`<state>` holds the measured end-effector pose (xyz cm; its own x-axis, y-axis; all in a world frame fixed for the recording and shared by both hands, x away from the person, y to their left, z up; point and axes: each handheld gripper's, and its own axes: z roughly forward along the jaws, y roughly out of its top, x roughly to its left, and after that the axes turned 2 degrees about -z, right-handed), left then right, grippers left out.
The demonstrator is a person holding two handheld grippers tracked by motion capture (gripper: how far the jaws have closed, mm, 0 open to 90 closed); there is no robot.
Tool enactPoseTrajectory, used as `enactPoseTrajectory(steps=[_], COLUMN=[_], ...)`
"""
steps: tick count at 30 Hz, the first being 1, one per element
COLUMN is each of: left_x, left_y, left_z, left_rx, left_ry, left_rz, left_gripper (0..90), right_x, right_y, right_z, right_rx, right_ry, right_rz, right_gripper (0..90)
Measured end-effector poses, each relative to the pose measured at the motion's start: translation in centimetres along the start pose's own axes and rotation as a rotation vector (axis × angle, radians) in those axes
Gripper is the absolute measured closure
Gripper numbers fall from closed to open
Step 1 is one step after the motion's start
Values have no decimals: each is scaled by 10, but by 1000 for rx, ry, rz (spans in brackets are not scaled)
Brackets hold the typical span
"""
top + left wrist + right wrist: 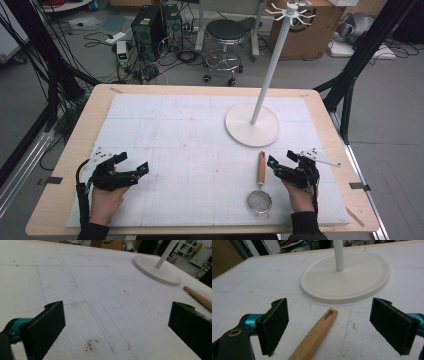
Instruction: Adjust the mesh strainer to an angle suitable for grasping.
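Item: strainer [260, 192], small wire-mesh bowl on a wooden handle [315, 336]. Lies flat on the white foam mat of the tabletop [70, 150], near the front edge and toward the right corner; bowl nearest the person, handle pointing away toward the stand base [252, 125]. Handle end has a hanging slot and stops just short of the base, apart from it.

Item: hanging stand [272, 60], white pole with hook arms at the top, round base on the right half of the mat.

Right gripper [281, 165]: jaws wide, holding nothing, just right of the handle in the high view; in the right gripper view the handle runs up between the two jaws.

Left gripper [131, 165]: jaws wide, holding nothing, near the front left corner, well apart from the strainer.

Step in hand, as judged: taking up the strainer by its handle with the right gripper.

Handling notes: lower until the jaws straddle the wood mid-length, flat faces square to it. Grip behind the slot, leaving it free for a hook. The round handle may roll; close slowly. Lift level, since the bowl end is likely heavier and could swing the strainer.
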<state>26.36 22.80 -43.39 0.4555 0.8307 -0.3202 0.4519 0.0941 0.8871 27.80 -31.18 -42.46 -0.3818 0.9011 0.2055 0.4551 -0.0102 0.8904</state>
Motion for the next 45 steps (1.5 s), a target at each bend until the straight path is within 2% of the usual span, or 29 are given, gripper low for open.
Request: enactPoseTrajectory(steps=[10,12,14,18,19,20,21,26,27,30,34,39,41,45], left_x=[-1,-1,-1,-1,-2,-2,-2,-1,-1,-2,-2,-3,-3,-4], left_y=[0,0,0,-2,-2,-2,-2,-3,-3,-3,-3,-4,-4,-4], left_z=[0,0,0,2,3,3,3,4,5,4,4,5,5,6], left_rx=[-3,-4,-3,7,6,7,7,6,7,6,6,9,10,7], left_ry=[-2,-1,-3,-6,-8,-7,-7,-4,-10,-13,-12,-12,-11,-11], left_rz=[3,1,3,14,13,13,13,21,18,25,25,29,30,28], left_gripper=[17,17,17,17,17,17,17,17,17,17,17,17,17,17], right_x=[0,0,0,-1,-1,0,0,-5,-5,-8,-11,-17,-18,-18], right_y=[0,-1,-1,-2,-3,-4,-4,-8,-8,-9,-10,-13,-14,-16], right_z=[0,0,0,2,2,4,5,10,10,9,10,13,13,16], right_rx=[6,16,19,37,47,66,82,139,139,144,167,197,211,248], right_ry=[3,8,-14,-2,14,27,34,76,76,82,97,145,161,172], right_rz=[7,4,1,-7,-7,-14,-15,15,15,39,59,125,135,160], right_gripper=[163,223,312,356,386,459,481,600,600,701,768,865,896,897])
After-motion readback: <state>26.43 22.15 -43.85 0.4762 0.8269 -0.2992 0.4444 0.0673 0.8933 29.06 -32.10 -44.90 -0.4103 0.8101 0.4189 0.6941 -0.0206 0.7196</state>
